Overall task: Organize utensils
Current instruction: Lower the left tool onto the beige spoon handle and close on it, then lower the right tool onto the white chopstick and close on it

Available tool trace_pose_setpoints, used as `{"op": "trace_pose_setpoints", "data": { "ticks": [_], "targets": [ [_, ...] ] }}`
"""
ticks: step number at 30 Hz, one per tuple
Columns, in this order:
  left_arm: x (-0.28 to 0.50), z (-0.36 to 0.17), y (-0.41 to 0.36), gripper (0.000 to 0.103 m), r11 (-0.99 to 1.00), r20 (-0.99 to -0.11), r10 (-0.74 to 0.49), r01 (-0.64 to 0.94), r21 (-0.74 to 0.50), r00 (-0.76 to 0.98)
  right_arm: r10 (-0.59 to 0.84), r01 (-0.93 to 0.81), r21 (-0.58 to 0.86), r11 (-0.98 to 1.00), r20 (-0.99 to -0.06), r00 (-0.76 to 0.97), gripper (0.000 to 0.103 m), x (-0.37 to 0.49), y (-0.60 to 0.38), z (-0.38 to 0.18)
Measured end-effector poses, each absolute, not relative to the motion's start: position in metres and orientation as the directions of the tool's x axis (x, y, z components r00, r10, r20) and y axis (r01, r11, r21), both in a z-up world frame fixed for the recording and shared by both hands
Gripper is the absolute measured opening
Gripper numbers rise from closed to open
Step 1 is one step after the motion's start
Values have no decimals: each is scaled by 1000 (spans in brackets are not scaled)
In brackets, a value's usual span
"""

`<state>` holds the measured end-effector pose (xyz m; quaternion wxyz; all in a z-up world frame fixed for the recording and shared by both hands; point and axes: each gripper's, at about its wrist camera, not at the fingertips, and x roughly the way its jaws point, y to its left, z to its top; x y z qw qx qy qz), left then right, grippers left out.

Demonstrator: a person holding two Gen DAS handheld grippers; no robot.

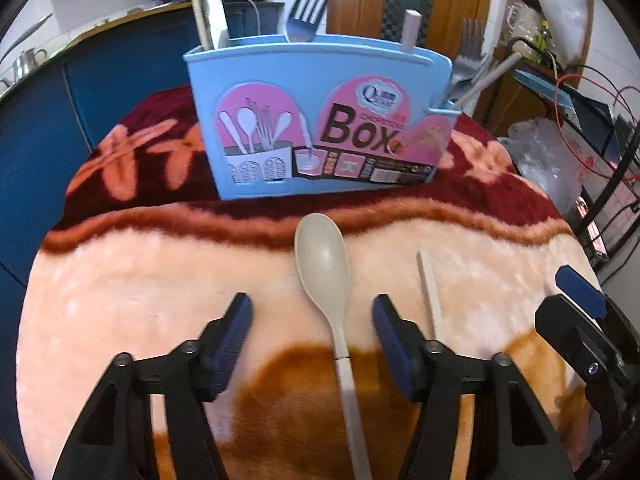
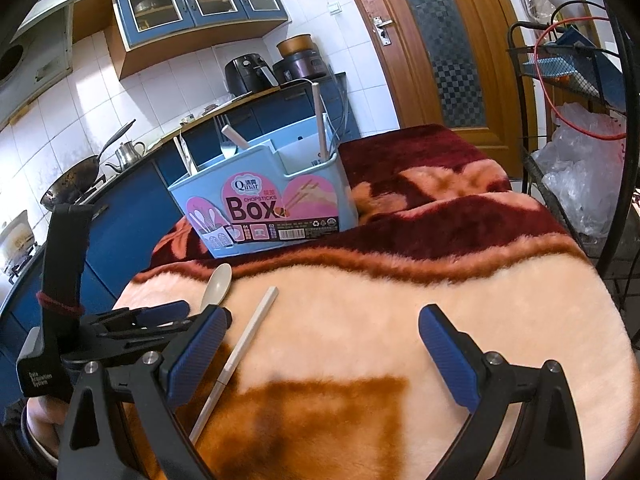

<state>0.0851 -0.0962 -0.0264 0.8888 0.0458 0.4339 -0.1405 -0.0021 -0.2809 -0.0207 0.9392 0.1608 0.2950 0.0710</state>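
A light blue chopsticks box [image 1: 320, 120] stands on the blanket, holding a fork [image 1: 306, 10] and several utensil handles; it also shows in the right wrist view [image 2: 272, 200]. A beige spoon [image 1: 326, 280] lies on the blanket, bowl toward the box, its handle running between the fingers of my open left gripper [image 1: 312, 340]. A beige chopstick [image 1: 430, 294] lies right of the spoon. In the right wrist view the chopstick [image 2: 240, 356] lies just right of the left finger of my open, empty right gripper [image 2: 324, 356], and the spoon [image 2: 216, 286] lies further left.
The table is covered by a plush red, peach and brown blanket [image 2: 400, 300]. A kitchen counter with a wok [image 2: 76, 184] and kettle [image 2: 128, 152] is at the left. A metal rack [image 2: 580, 80] with plastic bags stands at the right. A wooden door [image 2: 440, 40] is behind.
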Motion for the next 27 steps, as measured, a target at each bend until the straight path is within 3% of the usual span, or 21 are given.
{"op": "trace_pose_setpoints", "data": {
  "ticks": [2, 7, 10, 21, 27],
  "targets": [
    [84, -27, -98, 56, 955, -785, -208, 295, -34, 584, 229, -38, 346, 937, -532, 815, 99, -2, -281, -21],
    [84, -25, -95, 28, 953, -784, -226, 297, -55, 579, 231, -37, 349, 936, -533, 814, 99, -2, -282, -22],
    [84, -25, -92, 18, 952, -782, -246, 295, -84, 573, 229, -36, 347, 937, -534, 814, 99, -2, -282, -22],
    [80, -17, -65, 16, 964, -758, -249, 231, -134, 603, 207, -36, 303, 952, -554, 807, 97, -2, -273, -20],
    [79, -13, -42, 16, 971, -746, -235, 188, -149, 623, 246, -79, 290, 954, -600, 762, 78, 6, -259, -18]
  ]
}}
